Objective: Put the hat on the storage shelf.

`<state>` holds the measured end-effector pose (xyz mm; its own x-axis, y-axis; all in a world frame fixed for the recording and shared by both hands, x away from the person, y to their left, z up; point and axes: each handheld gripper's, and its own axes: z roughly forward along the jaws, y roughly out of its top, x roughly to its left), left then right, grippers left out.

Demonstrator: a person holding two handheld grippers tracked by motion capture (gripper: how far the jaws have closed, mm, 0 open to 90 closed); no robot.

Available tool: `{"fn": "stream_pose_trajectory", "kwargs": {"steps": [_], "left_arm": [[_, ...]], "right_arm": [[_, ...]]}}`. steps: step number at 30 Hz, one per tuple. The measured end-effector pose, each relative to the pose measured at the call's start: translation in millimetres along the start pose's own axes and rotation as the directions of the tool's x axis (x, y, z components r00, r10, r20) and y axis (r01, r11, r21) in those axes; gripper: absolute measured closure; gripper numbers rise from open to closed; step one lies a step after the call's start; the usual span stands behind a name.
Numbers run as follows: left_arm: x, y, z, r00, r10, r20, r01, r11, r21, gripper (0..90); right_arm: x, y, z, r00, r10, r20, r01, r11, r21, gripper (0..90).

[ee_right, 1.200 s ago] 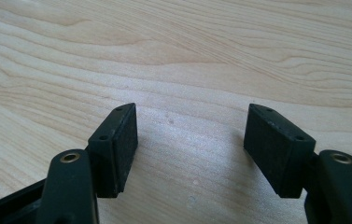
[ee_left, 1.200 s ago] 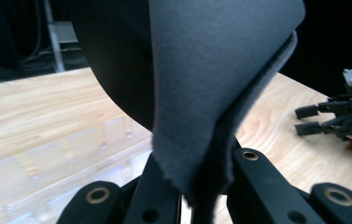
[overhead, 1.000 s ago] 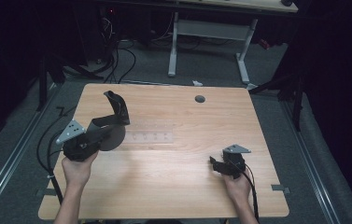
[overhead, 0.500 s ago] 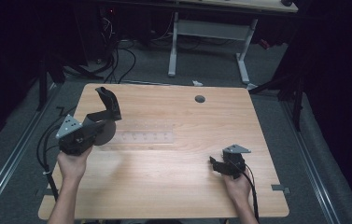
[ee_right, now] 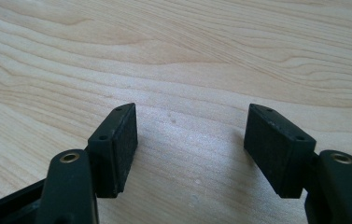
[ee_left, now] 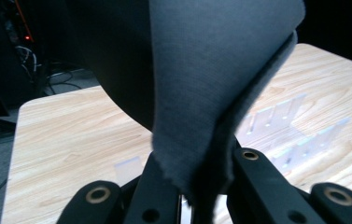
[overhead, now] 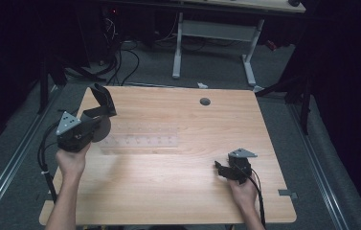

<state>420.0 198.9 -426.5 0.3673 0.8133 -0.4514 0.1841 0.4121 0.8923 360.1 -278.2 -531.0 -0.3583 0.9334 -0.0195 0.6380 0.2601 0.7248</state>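
My left gripper (overhead: 95,120) hangs over the table's left side, shut on a dark grey, floppy piece of fabric (overhead: 102,98) that stands up from its jaws. In the left gripper view the fabric (ee_left: 220,70) is folded and pinched between the jaws (ee_left: 197,186), hiding much of the table. A clear plastic rack (overhead: 140,141) lies flat on the wooden table (overhead: 178,191), just right of that gripper; the same clear rack (ee_left: 281,121) shows past the fabric. My right gripper (overhead: 220,168) rests low near the front right, open, with bare wood between its pads (ee_right: 190,149).
A round cable hole (overhead: 205,101) sits near the table's far edge. Behind the table stand a white desk frame (overhead: 214,33) and floor cables (overhead: 120,52). The table's left edge is close to the left hand.
The left hand has carried the fabric leftward, from over the rack's left end toward the table's left edge. The right gripper has stayed put.
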Motion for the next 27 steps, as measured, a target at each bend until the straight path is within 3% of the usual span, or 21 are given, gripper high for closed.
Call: {"fn": "stream_pose_trajectory", "kwargs": {"steps": [12,23,27], "left_arm": [[9.7,-5.0,8.2,0.9989,0.025,-0.041,-0.025,0.9996,0.011,85.5],[14.9,-9.4,14.1,0.9978,-0.003,-0.066,0.003,1.0000,0.003,85.4],[15.8,-12.7,16.1,0.9974,0.004,-0.072,-0.004,1.0000,0.006,85.4]], "right_arm": [[0.0,-0.1,0.0,1.0000,-0.002,0.001,0.002,1.000,-0.001,35.2],[0.5,-0.3,-0.3,1.0000,-0.001,0.001,0.001,1.000,0.000,35.2],[0.5,-0.3,-0.3,1.0000,-0.001,0.001,0.001,1.000,0.000,35.2]]}}
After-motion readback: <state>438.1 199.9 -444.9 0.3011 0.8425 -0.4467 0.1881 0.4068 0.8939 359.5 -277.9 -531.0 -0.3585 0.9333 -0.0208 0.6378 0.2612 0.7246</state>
